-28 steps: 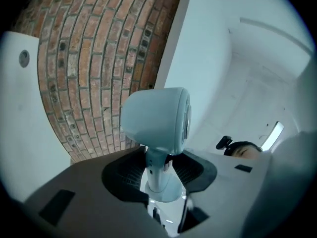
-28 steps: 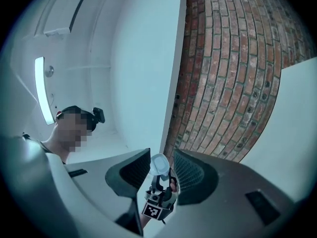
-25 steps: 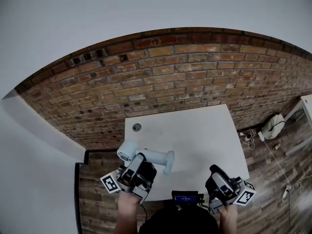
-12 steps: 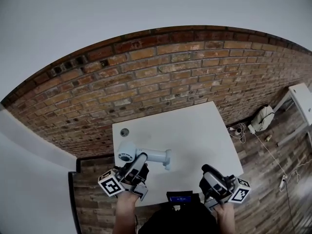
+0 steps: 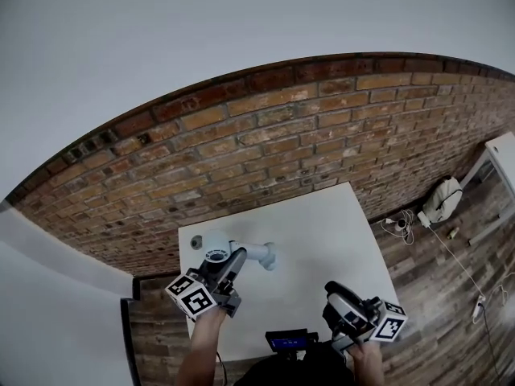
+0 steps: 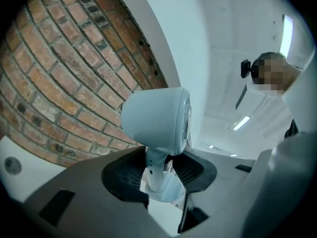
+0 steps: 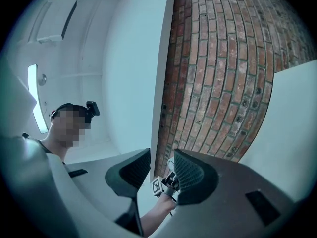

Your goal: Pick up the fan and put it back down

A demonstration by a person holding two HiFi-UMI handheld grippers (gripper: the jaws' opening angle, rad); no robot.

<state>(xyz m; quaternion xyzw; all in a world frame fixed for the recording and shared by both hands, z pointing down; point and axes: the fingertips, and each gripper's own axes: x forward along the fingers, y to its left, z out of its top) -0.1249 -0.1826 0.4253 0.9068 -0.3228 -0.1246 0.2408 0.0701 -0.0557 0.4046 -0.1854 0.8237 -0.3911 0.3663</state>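
A white table (image 5: 322, 240) stands against a red brick wall (image 5: 282, 135) on a plank floor (image 5: 451, 296). The left gripper (image 6: 158, 175) has its ribbed black pads (image 6: 124, 175) clamped on the slim stem of the pale blue fan (image 6: 156, 118). The fan's round head rises past the jaws toward the bricks. In the head view the fan (image 5: 245, 252) lies sideways over the table's left rear part, just beside a small round grommet (image 5: 195, 241). Whether it touches the top cannot be told. The right gripper (image 7: 161, 170) has its jaws apart near the front edge, with only the distant left hand in the gap. Each marker cube (image 5: 193, 296) bears black-and-white square patterns. A small blue screen (image 5: 288, 342) is too small to read.
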